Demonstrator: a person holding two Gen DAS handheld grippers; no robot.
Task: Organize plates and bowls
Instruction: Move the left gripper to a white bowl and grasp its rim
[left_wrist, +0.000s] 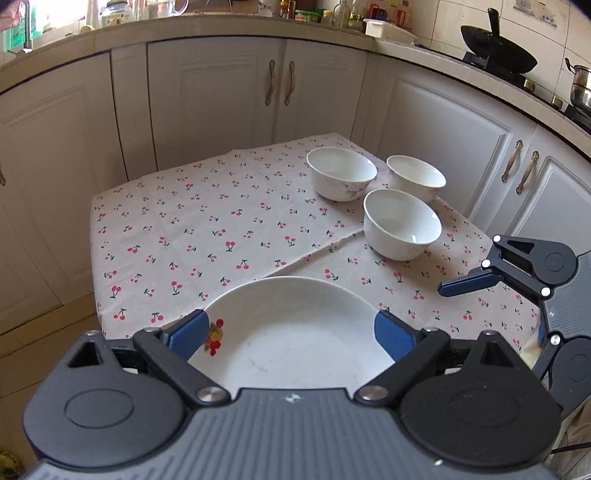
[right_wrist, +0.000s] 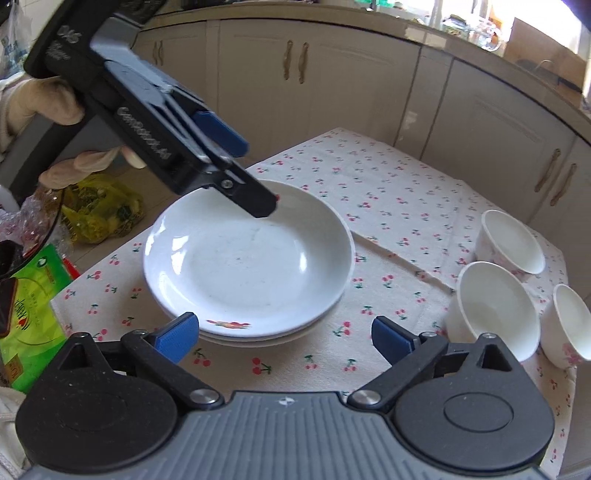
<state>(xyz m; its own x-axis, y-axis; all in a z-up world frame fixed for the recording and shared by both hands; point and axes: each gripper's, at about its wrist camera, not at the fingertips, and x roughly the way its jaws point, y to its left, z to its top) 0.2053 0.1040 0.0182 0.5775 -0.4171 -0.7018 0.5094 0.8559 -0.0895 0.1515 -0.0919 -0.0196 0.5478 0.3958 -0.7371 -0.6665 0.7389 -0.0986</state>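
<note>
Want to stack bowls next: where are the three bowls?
In the left wrist view, the three bowls cluster at the cherry tablecloth's far right, beyond the stacked plates.

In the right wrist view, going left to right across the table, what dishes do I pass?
Stack of plates → near bowl → far bowl → rightmost bowl with the pink flower. All sit on the cherry-print tablecloth.

The plates (right_wrist: 247, 258) and the three bowls (left_wrist: 402, 225) look like smooth, shiny white china. The cloth (left_wrist: 192, 236) on the bench is soft, matt fabric with printed cherries, and the cupboard doors (left_wrist: 214, 96) are glossy
</note>
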